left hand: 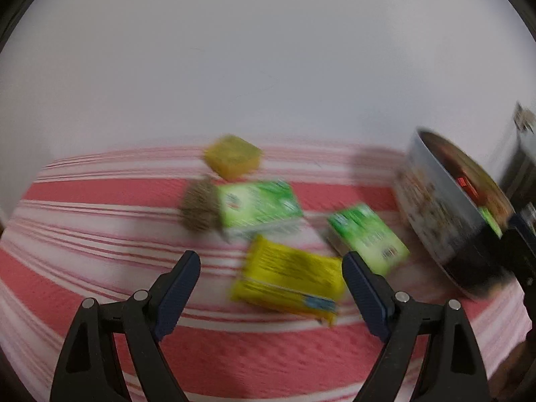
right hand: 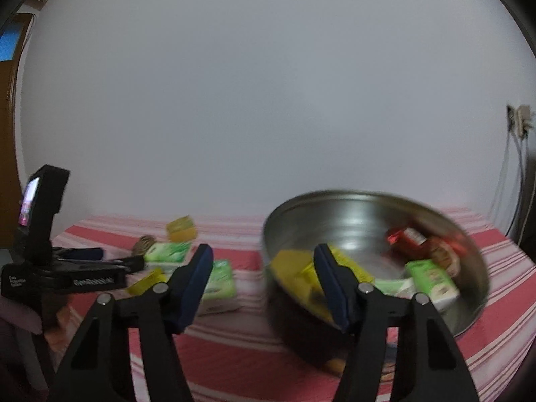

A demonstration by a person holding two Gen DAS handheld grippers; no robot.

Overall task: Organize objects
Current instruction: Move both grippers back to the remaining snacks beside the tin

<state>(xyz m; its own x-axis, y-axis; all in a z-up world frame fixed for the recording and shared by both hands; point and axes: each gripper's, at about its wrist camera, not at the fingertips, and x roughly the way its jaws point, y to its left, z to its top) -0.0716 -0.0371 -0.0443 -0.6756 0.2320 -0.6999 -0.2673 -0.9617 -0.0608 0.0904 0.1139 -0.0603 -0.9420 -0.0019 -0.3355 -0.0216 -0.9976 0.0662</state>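
Yellow packet lying flat between and just beyond the spread fingers of the left gripper. Best lowered squarely, then closed across its short sides. Right gripper also spread, empty, before the tilted metal bowl.

A plain white wall fills the space ahead, evenly lit. Below it spreads a red-and-white striped cloth over the bench. Far right, a wall socket trails cables downward. Far left, a brown wooden door frame stands.
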